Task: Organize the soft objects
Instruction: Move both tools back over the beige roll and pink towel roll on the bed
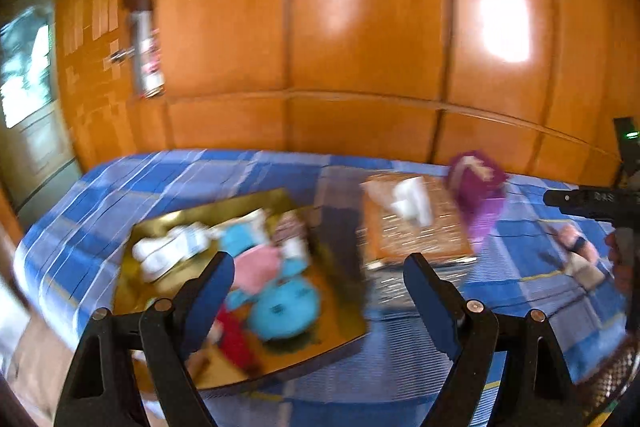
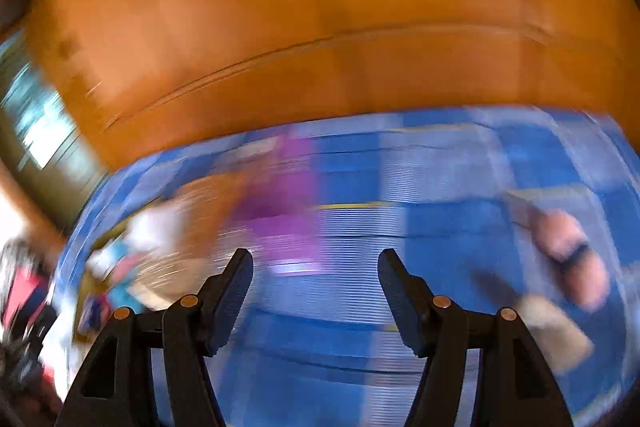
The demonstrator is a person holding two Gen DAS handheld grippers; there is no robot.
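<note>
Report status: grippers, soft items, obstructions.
Left gripper open, empty, above gold tray of soft toys. Right gripper open, empty. Purple box beyond; nothing blocking.

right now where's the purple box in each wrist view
Left wrist: the purple box sits right of centre, on the far side of the blue checked bedspread, just right of the brown tissue box.
Right wrist: the same purple box is a blurred purple shape left of centre, above the left finger.
Shared landmark: the pink soft toy lying on the bedspread at the right of both pictures.
</note>
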